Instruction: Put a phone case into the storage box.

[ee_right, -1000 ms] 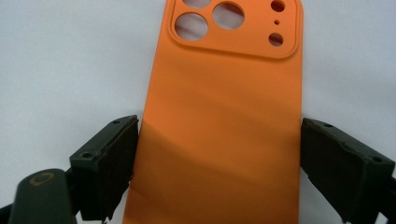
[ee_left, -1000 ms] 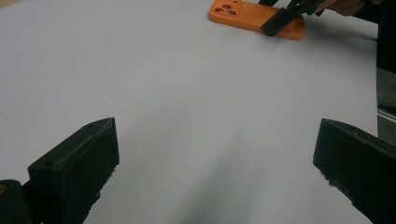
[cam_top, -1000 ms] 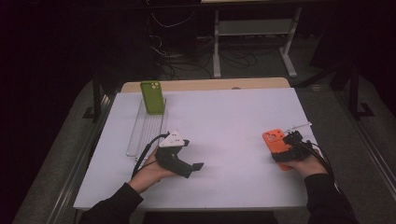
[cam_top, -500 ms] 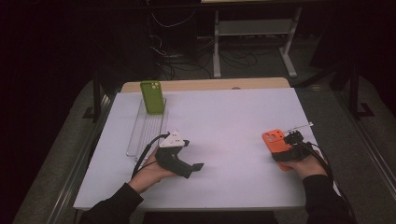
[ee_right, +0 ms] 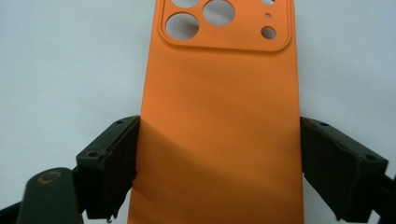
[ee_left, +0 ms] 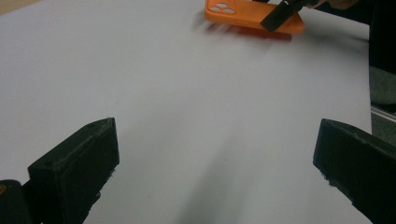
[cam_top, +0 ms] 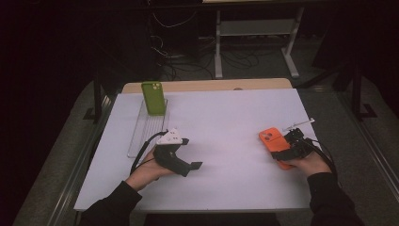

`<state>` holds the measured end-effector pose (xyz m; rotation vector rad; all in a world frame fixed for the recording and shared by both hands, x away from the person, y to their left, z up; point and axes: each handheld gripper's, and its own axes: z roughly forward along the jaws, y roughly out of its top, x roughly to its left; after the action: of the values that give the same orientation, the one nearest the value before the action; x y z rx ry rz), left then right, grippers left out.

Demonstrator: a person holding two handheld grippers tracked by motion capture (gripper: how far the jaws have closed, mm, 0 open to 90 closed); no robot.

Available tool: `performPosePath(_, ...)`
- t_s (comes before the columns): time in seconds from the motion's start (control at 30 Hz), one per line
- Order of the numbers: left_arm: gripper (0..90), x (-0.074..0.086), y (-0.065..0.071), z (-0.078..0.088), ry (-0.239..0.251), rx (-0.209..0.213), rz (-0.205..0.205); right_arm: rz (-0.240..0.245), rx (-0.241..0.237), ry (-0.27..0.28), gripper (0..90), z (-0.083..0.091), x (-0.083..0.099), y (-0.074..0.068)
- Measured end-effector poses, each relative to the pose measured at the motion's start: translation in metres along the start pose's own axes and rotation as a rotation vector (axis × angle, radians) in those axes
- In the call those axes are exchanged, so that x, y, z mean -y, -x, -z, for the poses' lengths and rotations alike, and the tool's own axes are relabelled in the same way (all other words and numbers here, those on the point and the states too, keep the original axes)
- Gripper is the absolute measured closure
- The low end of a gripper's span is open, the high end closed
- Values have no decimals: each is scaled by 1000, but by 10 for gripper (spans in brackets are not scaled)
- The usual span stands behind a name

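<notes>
Your right gripper (cam_top: 287, 151) has the orange phone case (cam_top: 273, 141) between its jaws near the right edge of the white table (cam_top: 226, 117). In the right gripper view the orange phone case (ee_right: 219, 121) runs straight up between the two black jaws, camera cut-outs at the far end; the left jaw sits against the case's long edge and the right jaw meets the other edge, so the jaws stand wide, spanning the case across its width and holding it by the sides.

Your left gripper (cam_top: 188, 167) rests low on the table in front of you, well apart from the case. Its jaws stand wide apart with bare table between them.

On the left side of the table lies a clear tray (cam_top: 141, 136); a green phone case (cam_top: 154, 98) stands upright at its far end, leaning slightly.

The left gripper view looks across the table at the orange case (ee_left: 252, 16) from the side and shows it tilted, with a shadow beneath it and a black jaw of the right gripper across its near edge.
</notes>
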<state>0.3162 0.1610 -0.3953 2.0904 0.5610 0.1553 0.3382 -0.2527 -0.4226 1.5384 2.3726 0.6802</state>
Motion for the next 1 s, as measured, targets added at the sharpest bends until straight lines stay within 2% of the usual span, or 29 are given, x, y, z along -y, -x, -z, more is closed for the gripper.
performPosePath(0.13,0,-5,-3,6,1,16,-6,56,-32,8,151,5,-9,-5)
performPosePath(0.17,0,-7,-6,8,-4,21,-22,65,-46,7,151,6,-12,-6)
performPosePath(0.23,0,-11,-7,12,-4,28,-23,92,-68,16,151,9,-17,-9)
performPosePath(0.27,0,-13,-9,13,2,28,-36,115,-77,22,151,10,-20,-11)
performPosePath(0.3,0,-15,-10,15,1,32,-38,120,-91,22,151,11,-23,-13)
performPosePath(0.43,0,-23,-16,19,0,31,-59,196,-151,29,151,14,-34,-22)
performPosePath(0.47,0,-25,-16,19,5,33,-53,213,-164,29,151,15,-37,-26)
performPosePath(0.57,0,-29,-19,19,-14,45,-91,289,-209,21,151,16,-45,-35)
performPosePath(0.67,0,-34,-20,18,-28,64,-110,379,-247,9,151,15,-51,-46)
performPosePath(0.77,0,-39,-20,17,-49,80,-162,436,-289,9,151,14,-55,-58)
performPosePath(0.83,0,-42,-19,15,-70,99,-196,500,-296,18,151,13,-58,-64)
performPosePath(0.9,0,-45,-18,13,-91,118,-225,540,-323,24,151,14,-62,-72)
performPosePath(1.0,0,-49,-17,9,-118,122,-260,613,-356,28,150,17,-67,-83)
